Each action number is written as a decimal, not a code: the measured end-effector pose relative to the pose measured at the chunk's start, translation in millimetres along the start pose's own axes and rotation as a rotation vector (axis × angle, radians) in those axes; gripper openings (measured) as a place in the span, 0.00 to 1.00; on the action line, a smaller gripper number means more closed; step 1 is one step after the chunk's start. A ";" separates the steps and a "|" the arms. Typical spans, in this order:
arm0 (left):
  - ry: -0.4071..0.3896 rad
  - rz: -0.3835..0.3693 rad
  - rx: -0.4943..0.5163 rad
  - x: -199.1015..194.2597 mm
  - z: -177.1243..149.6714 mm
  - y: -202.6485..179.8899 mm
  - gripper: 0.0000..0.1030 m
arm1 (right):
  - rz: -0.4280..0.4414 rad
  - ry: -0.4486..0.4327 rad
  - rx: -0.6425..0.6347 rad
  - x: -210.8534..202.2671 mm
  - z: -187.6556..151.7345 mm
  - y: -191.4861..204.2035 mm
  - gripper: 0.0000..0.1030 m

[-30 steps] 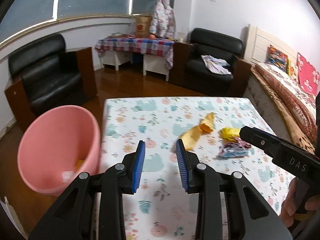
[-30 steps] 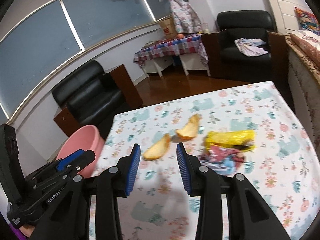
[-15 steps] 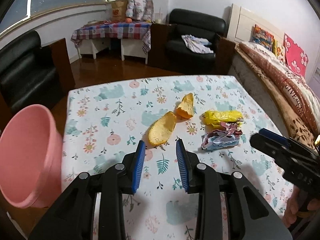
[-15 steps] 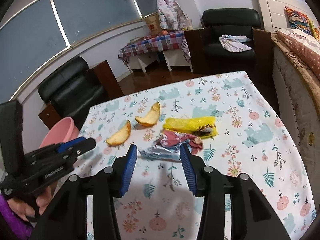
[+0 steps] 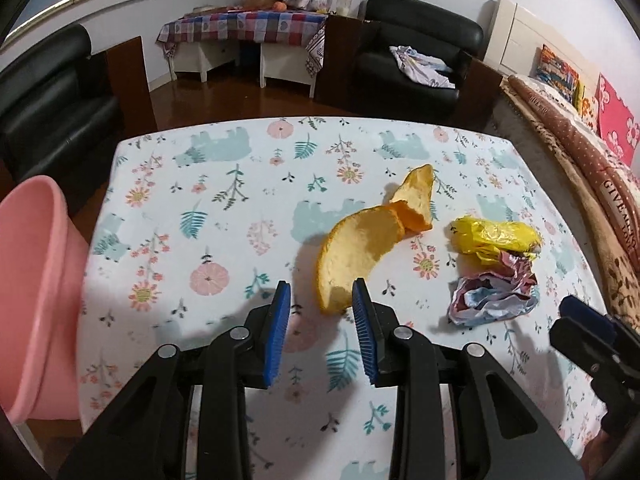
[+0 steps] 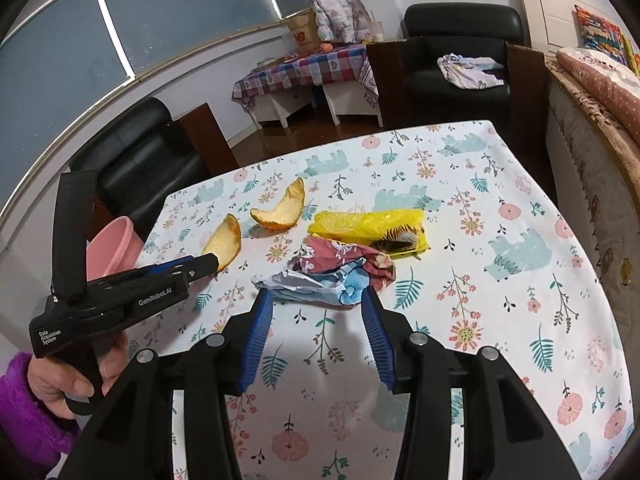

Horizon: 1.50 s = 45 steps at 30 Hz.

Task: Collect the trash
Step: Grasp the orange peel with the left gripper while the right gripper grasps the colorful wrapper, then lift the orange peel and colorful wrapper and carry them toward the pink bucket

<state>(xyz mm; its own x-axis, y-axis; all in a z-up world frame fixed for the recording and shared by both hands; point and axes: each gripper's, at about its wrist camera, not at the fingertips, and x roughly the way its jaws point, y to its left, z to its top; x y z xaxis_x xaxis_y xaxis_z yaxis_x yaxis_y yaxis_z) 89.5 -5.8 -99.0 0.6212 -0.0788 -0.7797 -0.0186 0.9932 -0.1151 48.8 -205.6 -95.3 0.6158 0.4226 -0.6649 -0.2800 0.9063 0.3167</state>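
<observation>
- Floral tablecloth (image 5: 224, 184) with bears and leaves covers the table; black armchairs and a checked side table fill the top of both views.
- We hold the left gripper (image 5: 322, 300) at lower centre of its view, jaws apart, nothing clamped. The near tip of the larger orange peel (image 5: 352, 258) lies just ahead, between the blue pads (image 5: 280, 332), with no visible contact.
- A smaller orange peel (image 5: 416, 200) sits behind it, touching its far edge.
- The pink bin (image 5: 36, 300) stands off the table's left edge, at the left of this frame.
- We hold the right gripper (image 6: 316, 304) at lower centre of its view, jaws wide and just widened further, empty. The crumpled wrapper (image 6: 332, 272) lies directly ahead of its tips.
- The yellow plastic bag (image 6: 368, 226) lies just behind the wrapper, touching it.
- A hand (image 6: 68, 384) in a purple sleeve grips the left tool at lower left of the right view.
</observation>
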 end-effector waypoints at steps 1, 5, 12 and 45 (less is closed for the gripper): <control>-0.006 0.002 0.000 0.0 -0.7 -0.8 0.31 | 0.001 0.008 0.004 2.4 0.1 -0.5 0.44; -0.021 -0.007 0.008 0.2 -3.4 -3.0 0.16 | 0.007 0.030 0.012 8.3 1.1 -0.9 0.44; -0.047 -0.038 -0.014 -15.7 -5.8 0.7 0.03 | -0.004 -0.006 -0.027 4.3 13.7 0.4 0.45; -0.122 -0.056 -0.054 -70.3 -25.4 13.6 0.03 | 0.190 0.191 -0.040 18.6 3.1 30.4 0.45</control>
<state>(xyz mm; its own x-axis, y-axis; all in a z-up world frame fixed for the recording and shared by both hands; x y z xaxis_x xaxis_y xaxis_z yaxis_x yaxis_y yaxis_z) 25.6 11.1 -61.4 0.7127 -0.1200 -0.6911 -0.0210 0.9812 -0.1921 54.0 -170.2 -95.9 0.4002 0.5760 -0.7128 -0.4084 0.8083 0.4240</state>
